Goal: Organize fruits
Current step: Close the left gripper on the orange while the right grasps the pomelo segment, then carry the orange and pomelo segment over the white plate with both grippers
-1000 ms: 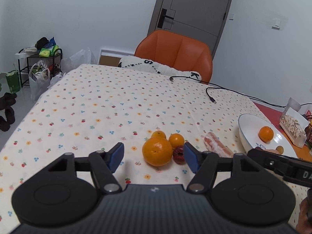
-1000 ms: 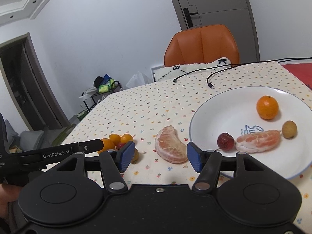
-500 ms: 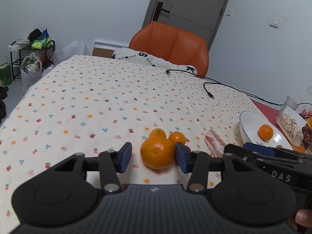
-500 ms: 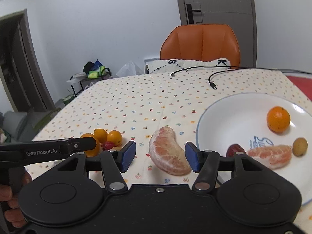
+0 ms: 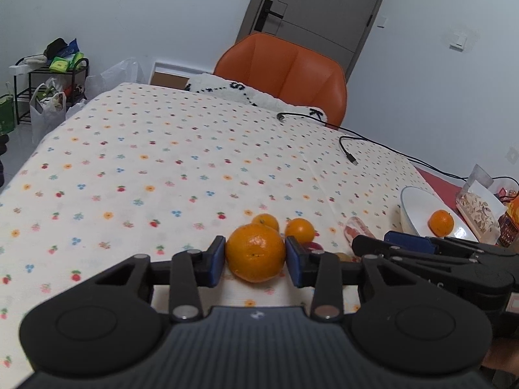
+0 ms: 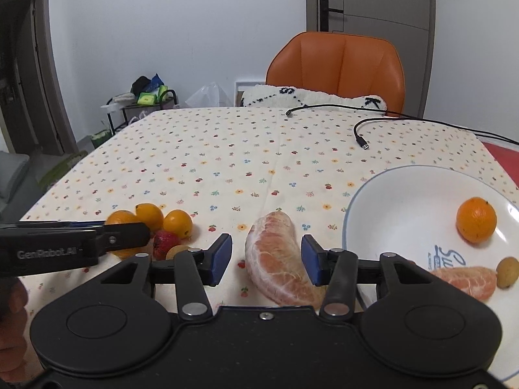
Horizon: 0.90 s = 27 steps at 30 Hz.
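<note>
A large orange (image 5: pixel 255 253) rests on the flowered tablecloth with my left gripper (image 5: pixel 255 261) closing on it; both blue pads touch its sides. Behind it sit two small oranges (image 5: pixel 266 221) (image 5: pixel 300 229) and a red fruit (image 5: pixel 311 245). My right gripper (image 6: pixel 266 261) straddles a peeled pomelo segment (image 6: pixel 275 265). Its jaws are closing, and a gap still shows at the left pad. To the right, the white plate (image 6: pixel 405 201) holds an orange (image 6: pixel 476 218), another pomelo segment (image 6: pixel 464 280) and a small yellowish fruit (image 6: pixel 507 269).
Black cables (image 6: pixel 360 133) lie across the far part of the table. An orange chair (image 5: pixel 285 74) with a white cushion (image 6: pixel 311 95) stands behind it. A snack bag (image 5: pixel 480 206) sits past the plate. A rack (image 5: pixel 48 84) with bags is on the floor at left.
The left jaws narrowed from wide apart onto the large orange. The right gripper shifted left from beside the plate until the pomelo segment lay between its pads, and its jaws narrowed.
</note>
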{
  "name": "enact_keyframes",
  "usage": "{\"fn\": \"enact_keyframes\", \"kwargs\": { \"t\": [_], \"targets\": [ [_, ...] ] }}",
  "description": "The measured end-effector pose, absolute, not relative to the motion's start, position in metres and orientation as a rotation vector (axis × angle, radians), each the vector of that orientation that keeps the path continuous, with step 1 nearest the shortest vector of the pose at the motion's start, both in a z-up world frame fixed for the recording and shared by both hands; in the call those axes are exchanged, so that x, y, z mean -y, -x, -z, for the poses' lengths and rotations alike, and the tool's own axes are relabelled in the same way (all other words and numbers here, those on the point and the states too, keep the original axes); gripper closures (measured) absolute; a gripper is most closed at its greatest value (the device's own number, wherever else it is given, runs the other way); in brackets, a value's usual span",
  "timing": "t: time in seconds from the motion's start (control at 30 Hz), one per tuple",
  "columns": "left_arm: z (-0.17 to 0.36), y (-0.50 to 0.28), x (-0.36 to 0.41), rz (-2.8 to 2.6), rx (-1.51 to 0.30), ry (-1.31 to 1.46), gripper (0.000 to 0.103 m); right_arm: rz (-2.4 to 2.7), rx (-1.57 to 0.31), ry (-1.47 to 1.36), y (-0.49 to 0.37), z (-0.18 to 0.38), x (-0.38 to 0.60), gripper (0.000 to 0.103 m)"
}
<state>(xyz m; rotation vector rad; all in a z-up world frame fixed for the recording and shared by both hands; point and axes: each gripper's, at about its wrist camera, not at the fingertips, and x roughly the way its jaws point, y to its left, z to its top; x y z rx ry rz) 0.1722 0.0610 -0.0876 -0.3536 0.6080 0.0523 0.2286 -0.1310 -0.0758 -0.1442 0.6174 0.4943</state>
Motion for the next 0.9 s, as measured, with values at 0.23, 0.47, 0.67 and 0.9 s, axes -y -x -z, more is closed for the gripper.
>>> {"fn": "enact_keyframes", "kwargs": {
  "t": [0.23,0.47,0.67,0.9],
  "targets": [
    [0.086,-0.166,-0.071,-0.079,-0.603,0.361,0.065,-0.494,-0.626,0.205,-0.231,0.077,0.119,0.057],
    [0.084,-0.162,-0.072,-0.079,-0.595,0.366,0.065,-0.528,-0.659,0.165,-0.226,0.073,0.127,0.068],
    [0.082,-0.156,-0.072,-0.076,-0.588,0.366,0.065,-0.582,-0.688,0.125,-0.216,0.070,0.126,0.066],
    [0.082,-0.150,-0.076,-0.087,-0.588,0.369,0.065,-0.571,-0.688,0.194,-0.210,0.078,0.124,0.056]
  ]
}}
